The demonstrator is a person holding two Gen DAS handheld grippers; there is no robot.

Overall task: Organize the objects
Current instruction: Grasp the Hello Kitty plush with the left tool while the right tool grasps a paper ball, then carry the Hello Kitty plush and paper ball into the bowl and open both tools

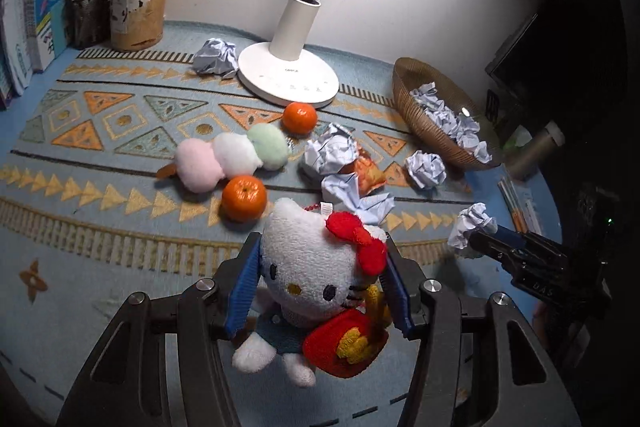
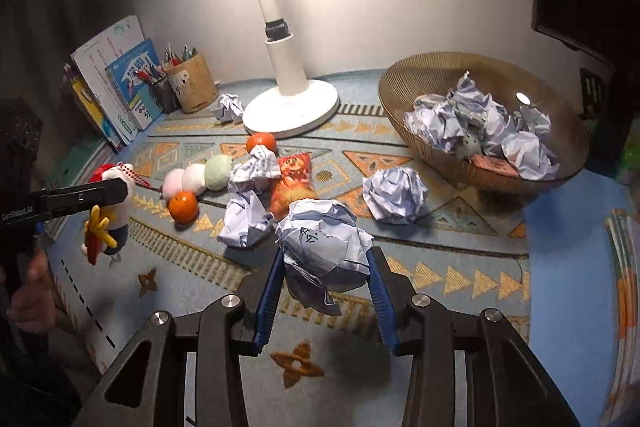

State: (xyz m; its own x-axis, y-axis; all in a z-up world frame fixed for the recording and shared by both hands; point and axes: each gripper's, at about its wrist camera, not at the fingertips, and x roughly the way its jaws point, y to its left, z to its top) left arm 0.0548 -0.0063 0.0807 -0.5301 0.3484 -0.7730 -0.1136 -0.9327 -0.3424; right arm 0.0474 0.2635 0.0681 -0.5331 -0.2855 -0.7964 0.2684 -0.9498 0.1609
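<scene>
L gripper: clamped on the cat plush, lower centre of left-wrist frame; blue pads pressed on both sides of the head, toy held clear of the mat. Also seen at left edge of right-wrist frame.
R gripper: closed around a paper ball, lower centre of right-wrist frame; ball is pinched btwn the blue pads, above the mat.
Basket: upper right of right-wrist frame; several crumpled papers already inside, plus a small reddish item low in the pile (not identifiable).
Done so far (est.): part of the paper is sorted into the basket; one more ball is in hand.
Left on mat: loose paper balls — one just beside the basket, two mid-frame near the snack bag, one behind the lamp base at. Also two oranges and a tri-colour dango plush, all centre of left-wrist frame.
Progress: judged roughly mid-task; plush destination cannot be told.
Open room: bare mat along lower part of both frames; clear lane is seen from R gripper up-right toward the basket, w/ one ball near the path.
Edges: mat's right border and blue desk strip at right of right-wrist frame; pen cups and books are packed upper left; lamp stem is central, to be avoided on high swings.
</scene>
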